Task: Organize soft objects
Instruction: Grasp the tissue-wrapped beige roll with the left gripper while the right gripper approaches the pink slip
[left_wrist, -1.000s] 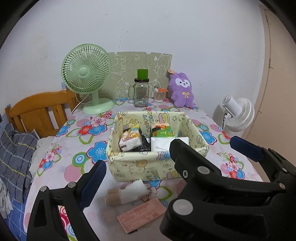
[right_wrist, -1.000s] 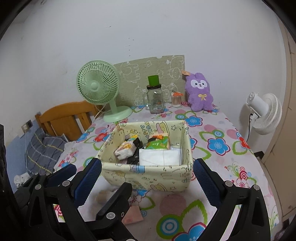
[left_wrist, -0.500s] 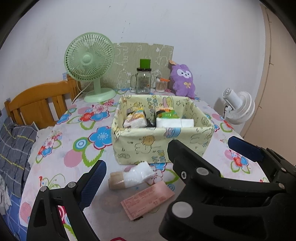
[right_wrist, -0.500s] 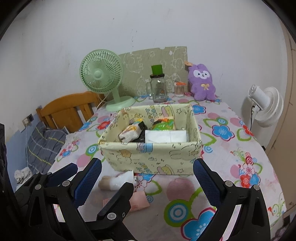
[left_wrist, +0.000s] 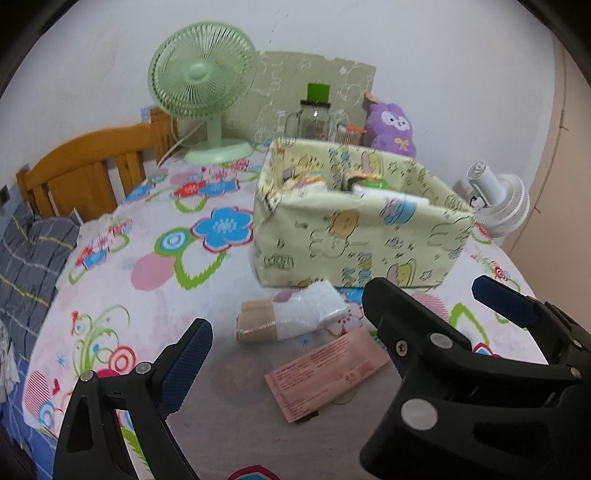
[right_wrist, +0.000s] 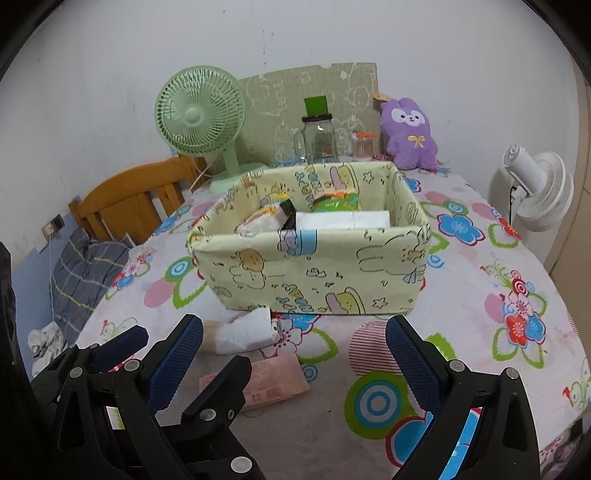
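Both your tongs, left (left_wrist: 343, 317) and right (right_wrist: 293, 341), hang apart and empty over the tabletop's (right_wrist: 491, 325) near edge, so either can drop onto what's loose. Two things lie there: one roll (left_wrist: 291, 318) touching the bin's (left_wrist: 354, 240) front wall, one pink packet (left_wrist: 325, 373) nearer you. One bin, already part filled.

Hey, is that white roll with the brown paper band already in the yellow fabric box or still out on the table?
Out. The white roll lies on its side on the tablecloth, just in front of the yellow fabric box, beside a pink packet.
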